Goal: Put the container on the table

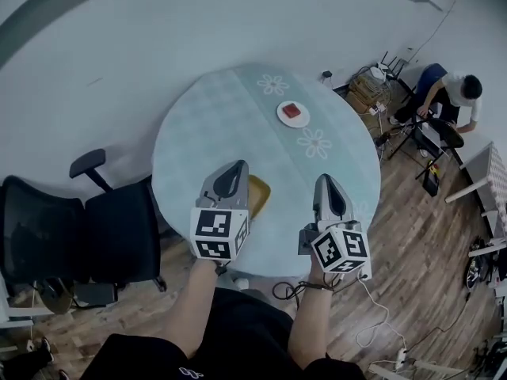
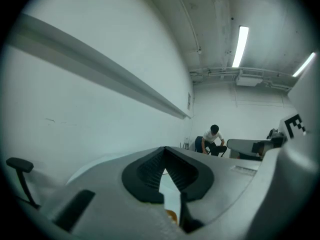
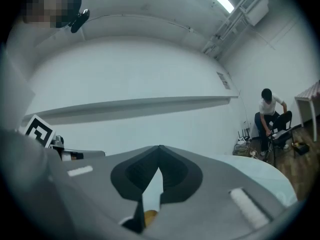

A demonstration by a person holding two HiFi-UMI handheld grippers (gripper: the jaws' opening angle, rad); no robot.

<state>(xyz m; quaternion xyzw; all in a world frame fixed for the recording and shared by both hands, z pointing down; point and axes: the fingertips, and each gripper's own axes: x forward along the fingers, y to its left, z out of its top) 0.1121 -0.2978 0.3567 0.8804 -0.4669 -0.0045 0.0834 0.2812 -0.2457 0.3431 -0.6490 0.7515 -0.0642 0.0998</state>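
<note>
Left gripper point(image 1: 238, 167) and right gripper point(image 1: 326, 179), jaws together, empty, at the table's point(image 1: 214, 125) six o'clock edge; red container point(image 1: 292, 111) toward twelve o'clock.

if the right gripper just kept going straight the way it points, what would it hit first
Likely the white wall. The right gripper, jaws shut, points about level across the table, and its own view shows only wall ahead. Height is unclear, so the plate may lie below its line.

The round table point(image 1: 214, 125) bears a white plate point(image 1: 282, 118) and, half hidden, what may be a yellow container point(image 1: 260, 194).
</note>
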